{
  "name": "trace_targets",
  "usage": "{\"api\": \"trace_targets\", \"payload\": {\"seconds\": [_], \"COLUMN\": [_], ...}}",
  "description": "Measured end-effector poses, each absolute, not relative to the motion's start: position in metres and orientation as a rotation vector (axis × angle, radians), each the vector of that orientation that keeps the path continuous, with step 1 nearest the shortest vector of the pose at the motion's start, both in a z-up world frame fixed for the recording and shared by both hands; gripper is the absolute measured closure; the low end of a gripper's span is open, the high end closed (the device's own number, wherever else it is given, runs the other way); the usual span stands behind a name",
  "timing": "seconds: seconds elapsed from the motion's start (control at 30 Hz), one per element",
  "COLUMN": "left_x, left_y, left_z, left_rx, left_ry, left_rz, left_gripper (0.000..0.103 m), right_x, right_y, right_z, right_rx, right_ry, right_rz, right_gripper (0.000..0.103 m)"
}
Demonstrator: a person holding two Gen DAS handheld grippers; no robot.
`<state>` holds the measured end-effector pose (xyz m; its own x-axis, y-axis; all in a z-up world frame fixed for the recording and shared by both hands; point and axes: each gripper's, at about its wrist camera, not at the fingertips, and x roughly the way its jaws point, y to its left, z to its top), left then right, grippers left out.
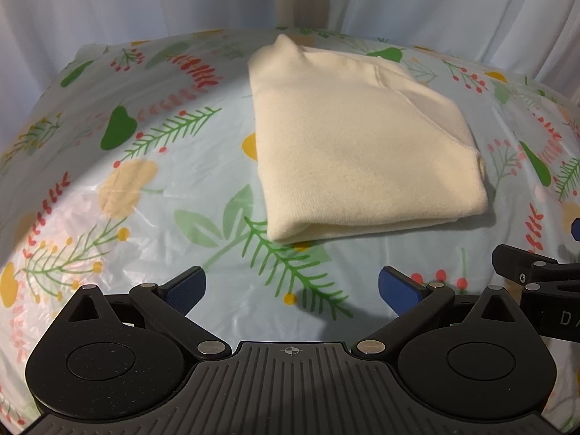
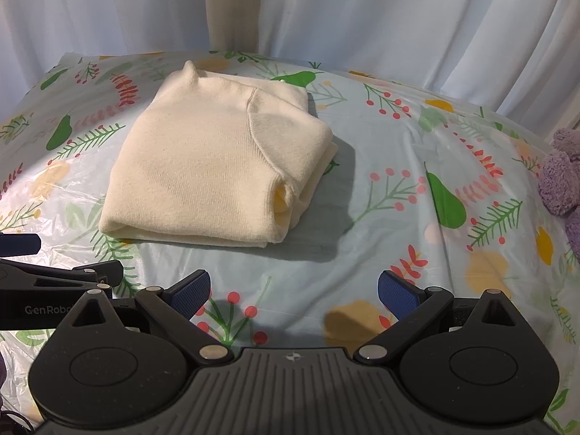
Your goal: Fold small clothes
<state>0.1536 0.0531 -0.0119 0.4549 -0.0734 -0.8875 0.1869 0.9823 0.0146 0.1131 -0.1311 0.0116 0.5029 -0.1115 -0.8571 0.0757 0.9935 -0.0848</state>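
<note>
Left gripper (image 1: pixel 291 288): released, its blue pads spread wide and holding nothing; it hangs just short of the near edge of the sweater, likely pulled back because no fold is in hand.
Tablecloth (image 1: pixel 152 166): a glossy plastic sheet printed with leaves, berries and pears; it covers the whole work surface and gives the knit a smooth bed to slide on.
Sweater (image 2: pixel 214 166): a cream knit garment, lying in the middle of the tablecloth, folded into a compact, thick rectangle with its doubled edge toward the grippers and a small tip poking up at the far end; it looks finished or nearly so.
Right gripper (image 2: pixel 293 291): also released and empty, pads apart, close beside the left one and apart from the sweater.
Purple fluffy thing (image 2: pixel 562 177): at the far right edge, well apart from the sweater; possibly the next garment, though I cannot tell.
Curtain (image 2: pixel 398 18): pale drapes close off the back.
</note>
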Motion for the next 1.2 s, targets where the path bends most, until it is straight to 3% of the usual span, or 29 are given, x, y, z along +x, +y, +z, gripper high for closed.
{"api": "trace_targets", "payload": {"seconds": [1.2], "left_x": [0.1607], "left_y": [0.0537], "left_z": [-0.0173], "left_rx": [0.108], "left_ry": [1.102], "left_rz": [-0.163], "left_gripper": [0.0], "right_x": [0.1144], "right_y": [-0.1305], "right_z": [0.009], "right_rx": [-0.03], "right_ry": [1.037], "right_rz": [-0.123], "right_gripper": [0.004]}}
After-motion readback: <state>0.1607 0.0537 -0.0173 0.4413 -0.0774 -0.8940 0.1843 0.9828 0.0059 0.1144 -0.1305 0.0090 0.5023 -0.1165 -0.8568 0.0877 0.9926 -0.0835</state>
